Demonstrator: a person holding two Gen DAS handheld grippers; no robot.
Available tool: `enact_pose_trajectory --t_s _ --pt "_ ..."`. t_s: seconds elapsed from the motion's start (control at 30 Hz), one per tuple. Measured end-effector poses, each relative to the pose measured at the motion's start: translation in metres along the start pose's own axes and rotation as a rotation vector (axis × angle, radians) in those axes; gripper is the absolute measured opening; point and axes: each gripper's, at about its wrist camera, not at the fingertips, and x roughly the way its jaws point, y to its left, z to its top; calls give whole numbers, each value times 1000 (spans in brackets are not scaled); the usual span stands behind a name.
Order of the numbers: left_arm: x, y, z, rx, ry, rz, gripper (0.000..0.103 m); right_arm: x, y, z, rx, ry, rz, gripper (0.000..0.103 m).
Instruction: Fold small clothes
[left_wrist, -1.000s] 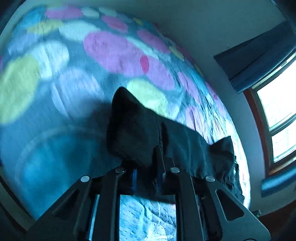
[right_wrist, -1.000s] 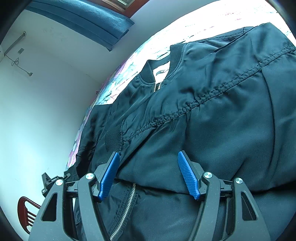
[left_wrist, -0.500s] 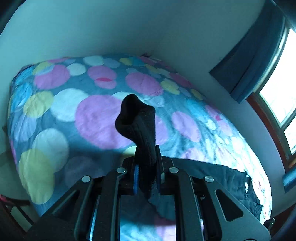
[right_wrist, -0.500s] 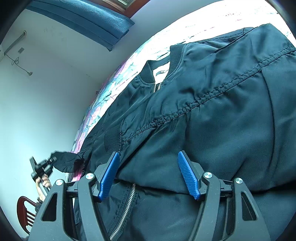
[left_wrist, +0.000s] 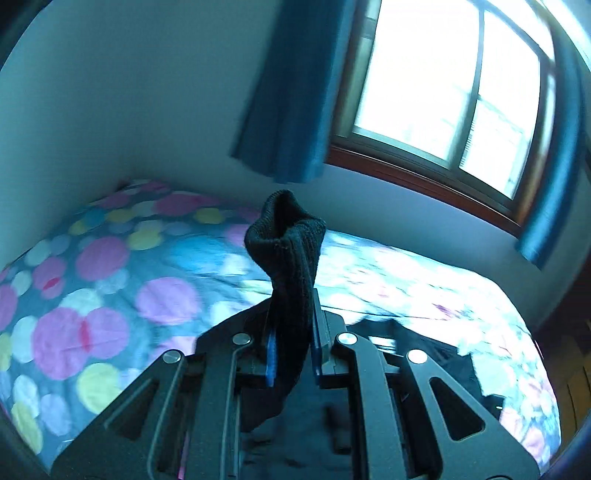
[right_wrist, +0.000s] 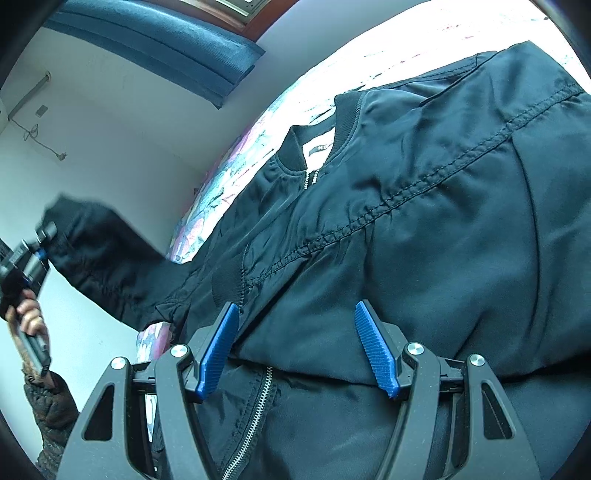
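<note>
Black bomber jacket (right_wrist: 424, 229), on bed (left_wrist: 110, 288). Left gripper (left_wrist: 291, 354): jaws clamped on ribbed sleeve cuff (left_wrist: 286, 236). Right gripper (right_wrist: 299, 347): jaws wide, empty, over hem. Advice: carry sleeve flat across chest, without twisting.

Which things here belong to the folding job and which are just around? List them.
Part of the job:
- black jacket, spread on the bed
- its ribbed sleeve cuff, pinched in the left gripper
- right gripper, open over the jacket

Just around:
- dotted bedspread
- blue curtain
- window
</note>
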Motion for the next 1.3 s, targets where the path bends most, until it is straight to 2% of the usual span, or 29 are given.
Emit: enact_pose_trajectory --t_s 0.13,0.27,0.4,0.5,0.57,0.7,0.77,0.87,1.0,1.13,1.2,1.3 --pt "36 -80 -27 88 50 -100 13 -4 -4 -1 12 -7 16 65" --pt "88 -138 -76 130 167 -163 13 -9 -12 -1 38 -16 50 65" --pt "131 -177 -129 227 270 -148 14 -12 -19 0 70 -24 87 65" --pt "146 -191 -152 287 314 -145 31 -13 -21 0 77 -25 97 65" --pt "143 -199 -156 311 297 -116 56 -13 -21 0 76 -22 95 65" --pt "121 -200 -146 317 243 -133 66 -14 -20 0 76 -22 101 65" --pt "106 -187 -139 295 211 -132 72 -14 -21 0 86 -24 115 65" --pt "89 -142 -132 240 183 -100 72 -20 -27 1 112 -7 145 65" --pt "70 -49 -139 113 186 1 73 -34 -41 5 204 5 183 67" --pt "61 19 -161 74 214 117 73 -46 -51 6 315 -10 220 68" --pt "63 37 -174 77 244 147 73 -46 -36 9 266 -7 138 69" --pt "75 49 -191 90 290 171 73 -31 0 15 110 26 -22 69"
